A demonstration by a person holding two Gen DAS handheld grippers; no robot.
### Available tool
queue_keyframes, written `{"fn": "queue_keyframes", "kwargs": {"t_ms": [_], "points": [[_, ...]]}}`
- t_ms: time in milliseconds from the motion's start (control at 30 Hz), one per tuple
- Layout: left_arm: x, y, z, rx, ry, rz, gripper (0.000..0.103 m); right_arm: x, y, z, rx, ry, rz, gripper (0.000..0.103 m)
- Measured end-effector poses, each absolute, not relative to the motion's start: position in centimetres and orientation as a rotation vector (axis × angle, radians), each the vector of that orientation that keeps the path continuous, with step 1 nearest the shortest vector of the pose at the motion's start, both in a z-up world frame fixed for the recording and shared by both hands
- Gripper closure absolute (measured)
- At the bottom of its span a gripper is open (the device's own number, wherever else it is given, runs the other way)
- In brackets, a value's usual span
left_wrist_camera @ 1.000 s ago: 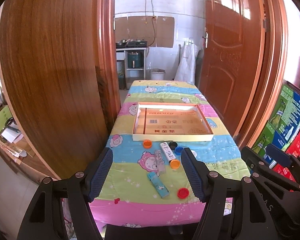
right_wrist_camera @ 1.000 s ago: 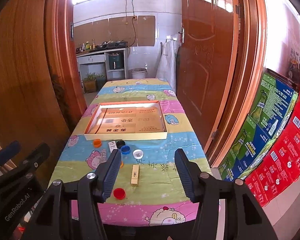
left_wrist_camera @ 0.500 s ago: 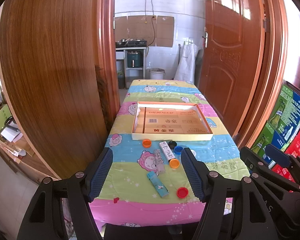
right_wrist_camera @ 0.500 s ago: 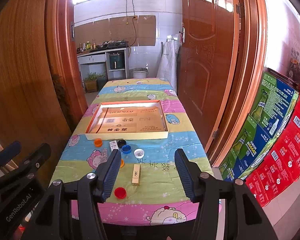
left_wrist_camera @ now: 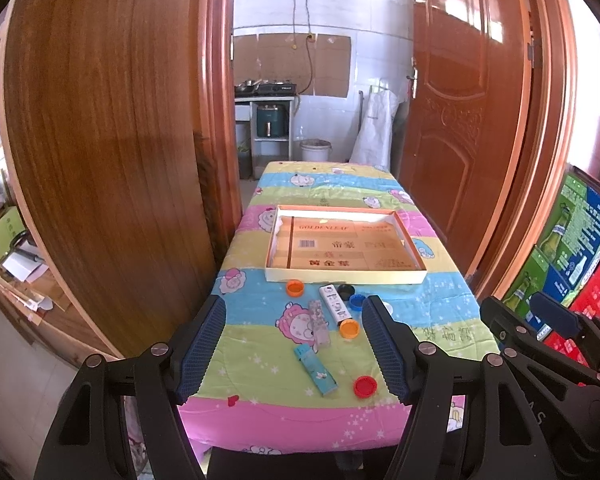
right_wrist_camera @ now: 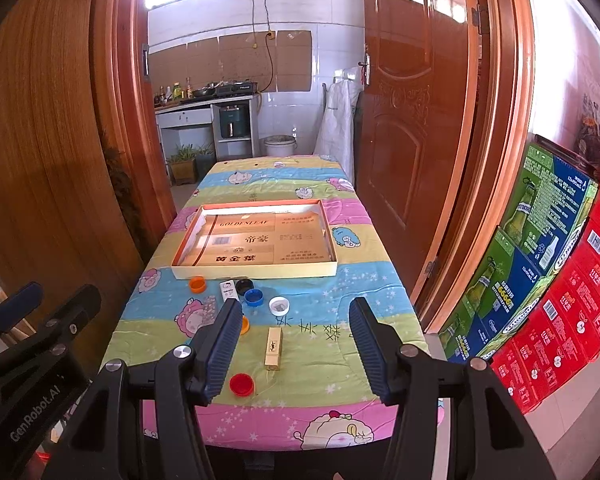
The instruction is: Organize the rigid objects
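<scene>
A shallow cardboard tray [left_wrist_camera: 345, 277] [right_wrist_camera: 253, 270] lies mid-table, nothing in it. In front of it are scattered bottle caps: orange [left_wrist_camera: 295, 288], black [left_wrist_camera: 346, 290], blue [right_wrist_camera: 253, 297], white [right_wrist_camera: 279, 305], a second orange [left_wrist_camera: 349, 328] and red [left_wrist_camera: 365, 386] [right_wrist_camera: 241, 383]. There is also a white box [left_wrist_camera: 334, 304], a clear blister strip [left_wrist_camera: 318, 323], a teal box [left_wrist_camera: 315, 369] and a gold box [right_wrist_camera: 273, 348]. My left gripper [left_wrist_camera: 294, 348] and right gripper [right_wrist_camera: 294, 346] are both open and empty, held above the near table edge.
The table [left_wrist_camera: 260, 416] has a striped cartoon cloth. A wooden door panel [left_wrist_camera: 100, 160] stands to the left and a red-brown door [right_wrist_camera: 412, 140] to the right. Stacked green and red cartons [right_wrist_camera: 560, 260] line the right wall. A kitchen lies beyond.
Both views show the table slightly farther and lower; both grippers have drifted a little back and up. Nothing on the table has moved.
</scene>
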State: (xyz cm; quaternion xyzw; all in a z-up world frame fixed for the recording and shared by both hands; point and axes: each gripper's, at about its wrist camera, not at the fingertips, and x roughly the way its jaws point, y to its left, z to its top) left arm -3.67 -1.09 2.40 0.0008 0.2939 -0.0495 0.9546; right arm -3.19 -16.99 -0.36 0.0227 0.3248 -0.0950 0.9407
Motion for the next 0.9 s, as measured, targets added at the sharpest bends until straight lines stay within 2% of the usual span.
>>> {"fn": "queue_keyframes", "kwargs": {"t_ms": [567, 900], "points": [[-3.6, -0.9, 2.1, -0.019, 0.603, -0.101, 0.031, -2.9, -17.4, -0.9, 0.062, 0.672, -0.191, 0.048], [-1.5, -0.1, -0.4, -0.024, 0.646, -0.086, 0.031, -1.9, -19.4, -3.1, 0.091, 0.690, -0.160, 0.048]]}}
